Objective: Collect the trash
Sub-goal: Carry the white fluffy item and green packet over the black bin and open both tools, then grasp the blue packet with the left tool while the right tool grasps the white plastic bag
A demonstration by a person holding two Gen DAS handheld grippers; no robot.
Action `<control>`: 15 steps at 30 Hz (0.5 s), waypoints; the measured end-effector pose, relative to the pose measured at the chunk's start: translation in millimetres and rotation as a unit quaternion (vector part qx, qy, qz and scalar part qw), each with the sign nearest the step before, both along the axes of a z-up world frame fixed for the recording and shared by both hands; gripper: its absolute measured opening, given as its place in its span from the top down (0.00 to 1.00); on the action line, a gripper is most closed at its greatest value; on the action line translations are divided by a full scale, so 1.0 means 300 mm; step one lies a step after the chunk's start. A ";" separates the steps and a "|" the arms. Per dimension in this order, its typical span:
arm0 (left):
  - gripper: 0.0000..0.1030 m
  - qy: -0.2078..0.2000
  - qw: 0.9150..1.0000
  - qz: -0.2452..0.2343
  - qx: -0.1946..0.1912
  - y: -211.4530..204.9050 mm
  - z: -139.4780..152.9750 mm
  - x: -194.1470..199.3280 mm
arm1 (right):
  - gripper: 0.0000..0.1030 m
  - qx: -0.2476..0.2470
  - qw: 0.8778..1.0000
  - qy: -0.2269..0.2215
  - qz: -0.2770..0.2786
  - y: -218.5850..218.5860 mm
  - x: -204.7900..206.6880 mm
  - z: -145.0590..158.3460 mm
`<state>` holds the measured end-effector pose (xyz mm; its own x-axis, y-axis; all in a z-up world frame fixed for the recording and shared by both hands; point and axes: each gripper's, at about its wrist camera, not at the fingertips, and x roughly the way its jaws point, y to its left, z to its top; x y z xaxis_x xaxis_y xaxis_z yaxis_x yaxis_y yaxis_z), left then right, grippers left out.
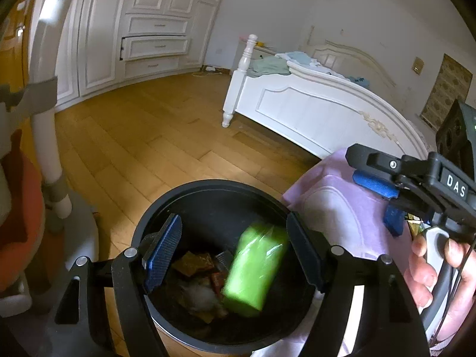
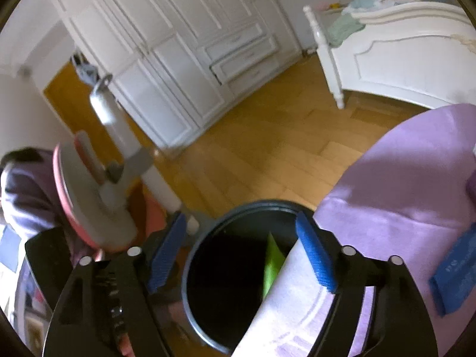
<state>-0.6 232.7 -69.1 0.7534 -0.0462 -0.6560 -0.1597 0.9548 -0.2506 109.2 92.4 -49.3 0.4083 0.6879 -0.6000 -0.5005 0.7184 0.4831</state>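
Your green packet (image 1: 255,267) sits tilted and blurred inside the black bin (image 1: 166,208). Crumpled wrappers (image 1: 196,263) lie at its bottom.

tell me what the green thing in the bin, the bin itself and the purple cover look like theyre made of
Green package: likely glossy plastic film, given its streaky highlights, though motion blur leaves this open.
Trash bin: looks like hard matte black plastic, with a smooth moulded rim.
Purple cover: woven cloth, matte, with soft folds and creases.
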 end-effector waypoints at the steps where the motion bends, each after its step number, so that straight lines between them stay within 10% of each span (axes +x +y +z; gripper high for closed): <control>1: 0.24 -0.002 1.000 -0.003 0.002 -0.009 0.007 0.000 | 0.26 0.004 1.000 0.000 -0.002 -0.018 0.000 0.007; 15: 0.11 -0.027 0.991 -0.124 0.037 -0.344 0.082 0.077 | 0.21 0.060 0.994 -0.005 -0.091 -0.512 -0.010 0.094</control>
<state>22.4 129.3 -44.5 0.7586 -0.1870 -0.6241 0.0938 0.9793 -0.1794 106.2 -61.2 -21.1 0.5383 0.6681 -0.5137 -0.3729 0.7355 0.5657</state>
